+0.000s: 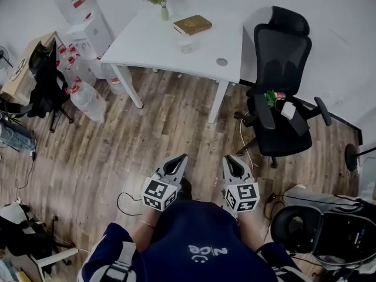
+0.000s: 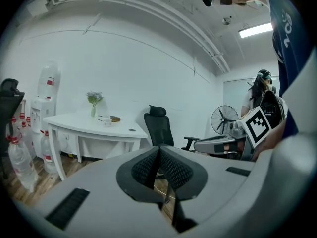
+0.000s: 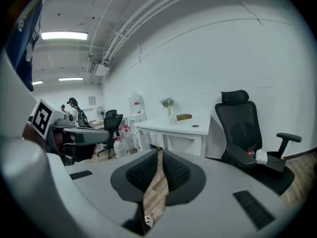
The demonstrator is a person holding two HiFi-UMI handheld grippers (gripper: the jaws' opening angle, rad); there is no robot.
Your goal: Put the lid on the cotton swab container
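Low at the centre of the head view, the left tongs (image 1: 178,160) and the right tongs (image 1: 232,162) are held side by side, well apart from every object. Each pair is seen closed tip to tip with nothing gripped; only the brown wood-plank floor (image 1: 147,134) shows past the pads. Both are held close against the torso in its dark blue top, pointed forward and slightly toward each other, marker cubes nearest the body.

Well ahead, at the upper centre of the frame, a white rectangular surface (image 1: 147,40) is seen. On it a small pale translucent container (image 1: 187,43) stands just beside a brown hardback book (image 1: 192,24). A small grey round disc (image 1: 221,61), probably the lid, lies apart near the right-hand edge.

No part of the task is judged begun; only the approach is in hand. Next, the surface would have to be reached and one pair opened over the disc.
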